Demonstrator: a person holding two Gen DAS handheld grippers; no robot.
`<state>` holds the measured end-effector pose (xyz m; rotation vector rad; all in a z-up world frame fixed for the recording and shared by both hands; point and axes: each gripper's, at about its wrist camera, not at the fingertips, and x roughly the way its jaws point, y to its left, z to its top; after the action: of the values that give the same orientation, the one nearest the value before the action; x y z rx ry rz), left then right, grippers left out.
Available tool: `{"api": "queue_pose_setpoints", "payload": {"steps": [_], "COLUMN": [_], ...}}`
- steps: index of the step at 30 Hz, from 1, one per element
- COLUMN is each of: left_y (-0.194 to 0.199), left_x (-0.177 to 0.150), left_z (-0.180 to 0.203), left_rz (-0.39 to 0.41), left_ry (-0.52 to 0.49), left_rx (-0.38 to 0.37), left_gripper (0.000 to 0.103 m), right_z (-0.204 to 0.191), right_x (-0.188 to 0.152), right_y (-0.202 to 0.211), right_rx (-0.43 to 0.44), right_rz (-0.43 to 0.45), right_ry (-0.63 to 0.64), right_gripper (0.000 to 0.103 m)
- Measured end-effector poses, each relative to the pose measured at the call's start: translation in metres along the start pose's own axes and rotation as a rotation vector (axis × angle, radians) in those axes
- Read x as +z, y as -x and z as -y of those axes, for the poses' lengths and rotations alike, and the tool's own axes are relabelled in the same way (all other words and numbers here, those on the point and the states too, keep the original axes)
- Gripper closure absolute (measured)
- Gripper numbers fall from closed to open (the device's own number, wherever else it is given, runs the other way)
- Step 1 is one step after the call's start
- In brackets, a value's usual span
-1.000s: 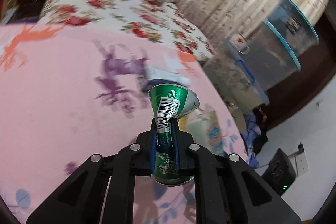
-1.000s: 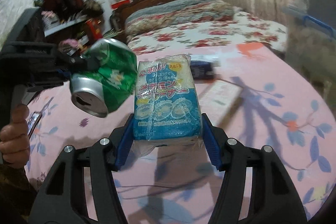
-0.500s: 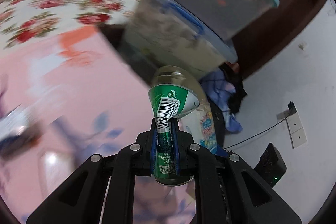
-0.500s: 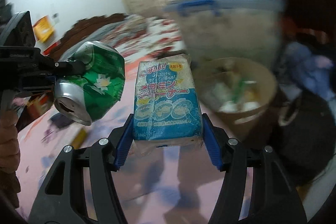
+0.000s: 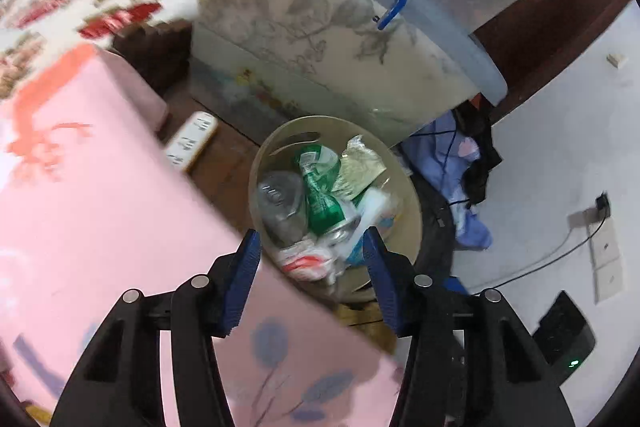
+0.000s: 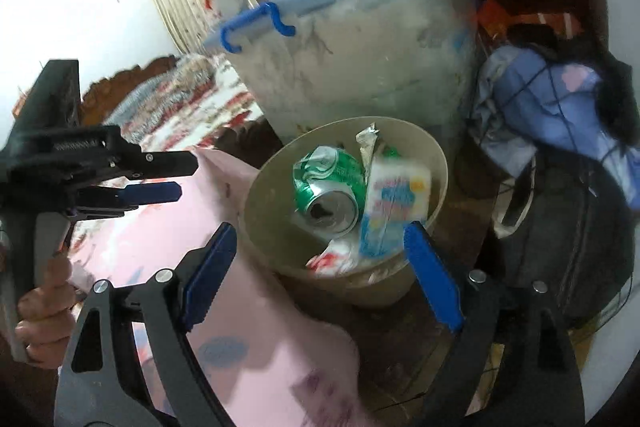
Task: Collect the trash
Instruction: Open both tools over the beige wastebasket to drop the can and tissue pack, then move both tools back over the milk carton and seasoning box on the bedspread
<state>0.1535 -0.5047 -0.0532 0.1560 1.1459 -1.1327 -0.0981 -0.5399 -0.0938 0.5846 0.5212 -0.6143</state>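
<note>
now both grippers gape empty above bin (image 6: 438,163).
risk: packet (image 6: 394,209) leaning high; could tip over rim.

The left wrist view looks steeply down from close above a tan trash bin (image 5: 414,211) standing just off the edge of a pink bedspread (image 5: 92,211). The right wrist view looks down at the same bin (image 6: 438,155) from nearby on the right, at a shallower angle. Both views share the bin, the bedspread edge and the large plastic storage tub (image 5: 320,43) beyond it.
</note>
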Motion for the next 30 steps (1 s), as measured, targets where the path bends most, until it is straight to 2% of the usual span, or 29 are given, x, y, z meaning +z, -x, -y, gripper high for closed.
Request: {"api": "queue_pose_setpoints", "payload": {"steps": [7, 10, 13, 20, 24, 30], "left_y": [0.058, 0.084, 0.107, 0.152, 0.166, 0.182], "left_x": [-0.077, -0.113, -0.14, -0.182, -0.198, -0.216], "left_z": [0.0, 0.004, 0.001, -0.012, -0.015, -0.017], "left_rz": [0.072, 0.124, 0.161, 0.212, 0.229, 0.258], "left_ry": [-0.082, -0.125, -0.127, -0.094, -0.089, -0.094], "left_rx": [0.146, 0.226, 0.272, 0.319, 0.331, 0.367], "left_gripper": [0.051, 0.047, 0.045, 0.039, 0.038, 0.033], "right_z": [-0.028, -0.041, -0.054, -0.07, -0.077, -0.095], "right_x": [-0.051, -0.065, -0.073, -0.08, -0.079, -0.081], "right_y": [0.042, 0.058, 0.07, 0.1, 0.114, 0.126], "right_rx": [0.039, 0.051, 0.061, 0.079, 0.091, 0.117], "right_rz": [0.009, 0.017, 0.01, 0.018, 0.032, 0.034], "right_ry": [-0.038, -0.043, -0.038, -0.065, -0.08, -0.069], "right_gripper": [0.018, 0.018, 0.018, 0.018, 0.017, 0.014]}}
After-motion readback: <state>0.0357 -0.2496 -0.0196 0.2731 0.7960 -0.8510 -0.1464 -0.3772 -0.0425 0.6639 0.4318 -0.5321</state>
